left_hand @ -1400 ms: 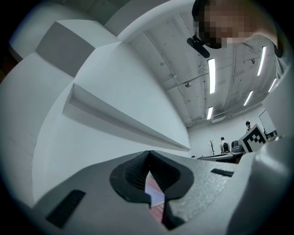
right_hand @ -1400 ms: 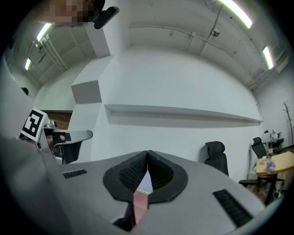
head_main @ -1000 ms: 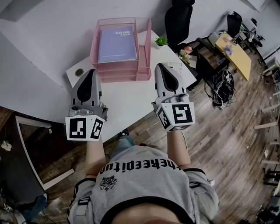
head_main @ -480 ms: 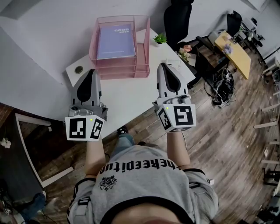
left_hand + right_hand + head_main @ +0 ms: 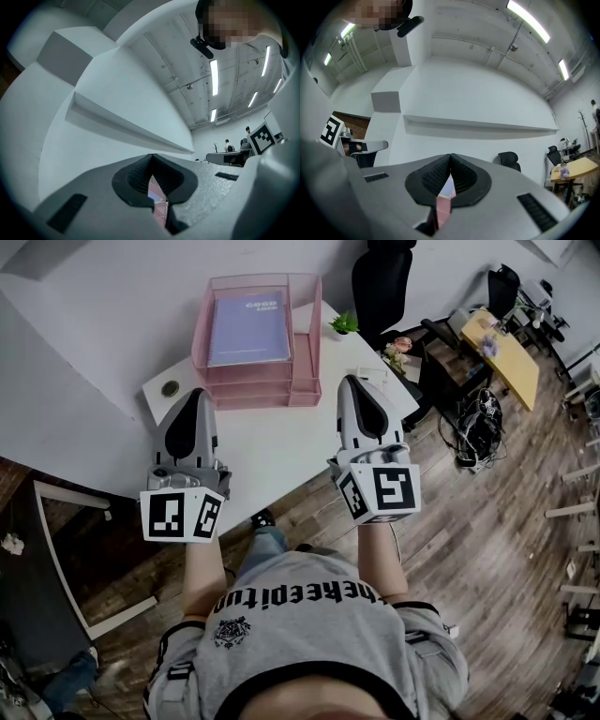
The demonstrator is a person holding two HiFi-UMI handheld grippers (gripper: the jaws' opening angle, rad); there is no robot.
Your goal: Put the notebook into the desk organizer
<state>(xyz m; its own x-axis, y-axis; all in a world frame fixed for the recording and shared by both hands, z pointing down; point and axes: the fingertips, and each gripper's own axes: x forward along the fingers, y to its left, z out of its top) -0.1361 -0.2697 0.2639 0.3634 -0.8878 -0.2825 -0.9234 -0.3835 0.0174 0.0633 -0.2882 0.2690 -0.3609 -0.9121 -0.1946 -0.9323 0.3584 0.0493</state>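
Left gripper (image 5: 195, 395) and right gripper (image 5: 355, 382), lower centre: jaws together, empty. Notebook (image 5: 247, 329) in organizer (image 5: 312, 352), upper centre: likely light, thin, bendy; take at an edge.

Wall: plain white wall (image 5: 112, 315) behind the table, with a long white ledge (image 5: 478, 124) running across it.
Floor: brown wood-plank floor (image 5: 506, 521), with a tangle of black cables (image 5: 478, 432) lying on it.
Furniture: white rectangular table (image 5: 272, 456) set against the wall; black office chair (image 5: 382, 282) beyond its far corner; yellow wooden desk (image 5: 502, 357) farther right.
Light: long white ceiling strip lights (image 5: 529, 21), lit.
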